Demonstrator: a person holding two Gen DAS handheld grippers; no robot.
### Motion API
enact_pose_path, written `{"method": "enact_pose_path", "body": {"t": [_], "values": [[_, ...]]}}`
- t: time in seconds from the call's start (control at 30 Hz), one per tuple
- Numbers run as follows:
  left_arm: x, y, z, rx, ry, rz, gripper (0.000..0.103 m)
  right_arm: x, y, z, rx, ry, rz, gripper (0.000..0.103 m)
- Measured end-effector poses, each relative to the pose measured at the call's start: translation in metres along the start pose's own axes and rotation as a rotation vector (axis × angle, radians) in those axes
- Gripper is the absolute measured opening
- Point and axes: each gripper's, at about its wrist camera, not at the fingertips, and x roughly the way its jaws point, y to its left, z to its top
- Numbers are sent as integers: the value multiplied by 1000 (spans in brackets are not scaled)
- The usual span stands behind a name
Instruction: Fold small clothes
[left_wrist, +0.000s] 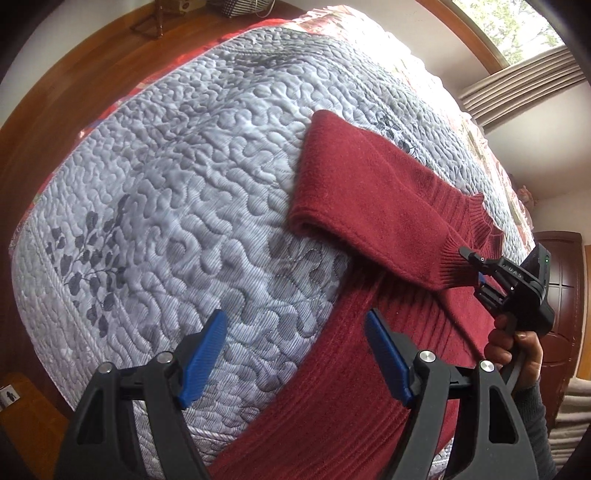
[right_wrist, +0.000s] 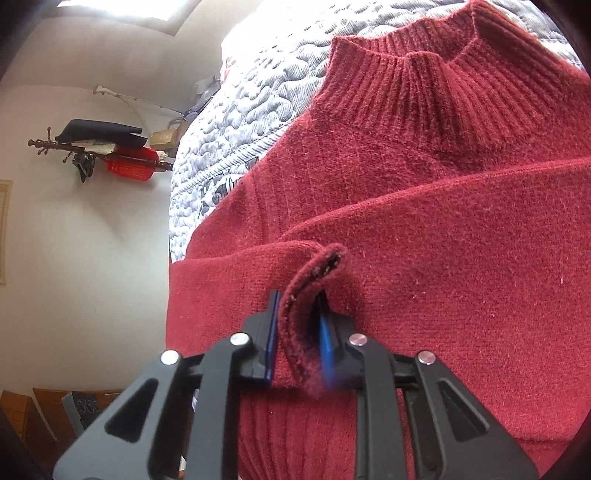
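A dark red knit sweater (left_wrist: 369, 206) lies on a grey quilted bedspread (left_wrist: 184, 184), with its ribbed collar (right_wrist: 406, 74) towards the far side in the right wrist view. One sleeve (right_wrist: 461, 206) lies folded across the chest. My right gripper (right_wrist: 299, 306) is shut on a raised fold of that sleeve's end. In the left wrist view, that gripper (left_wrist: 474, 269) is at the right by the cuff, held by a hand (left_wrist: 517, 350). My left gripper (left_wrist: 295, 321) hovers open over the sweater's lower edge, and its blue pads (left_wrist: 207, 354) hold nothing.
The bed's rounded edge falls away to a wooden floor (left_wrist: 74, 92) on the left. A window (left_wrist: 517, 22) and curtain are at the upper right, and a dark wooden door (left_wrist: 561, 277) is at the right. A wall rack (right_wrist: 103, 147) holds hats and bags.
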Motion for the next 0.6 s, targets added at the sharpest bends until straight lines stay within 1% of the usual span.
{"method": "enact_pose_path", "body": {"t": [0.07, 0.1, 0.2, 0.37, 0.6], "values": [[1, 2, -2, -4, 9, 4, 77, -6, 2, 3, -12, -20, -17, 7], [1, 1, -3, -2, 9, 3, 77, -11, 1, 4, -13, -30, -18, 6], [-3, -4, -1, 9, 4, 5, 77, -28, 2, 10, -13, -58, -16, 6], [-11, -16, 0, 30, -13, 5, 77, -74, -1, 18, -31, -133, -30, 6], [-11, -32, -8, 63, -4, 16, 77, -140, -39, 20, 12, -244, -68, 6]]}}
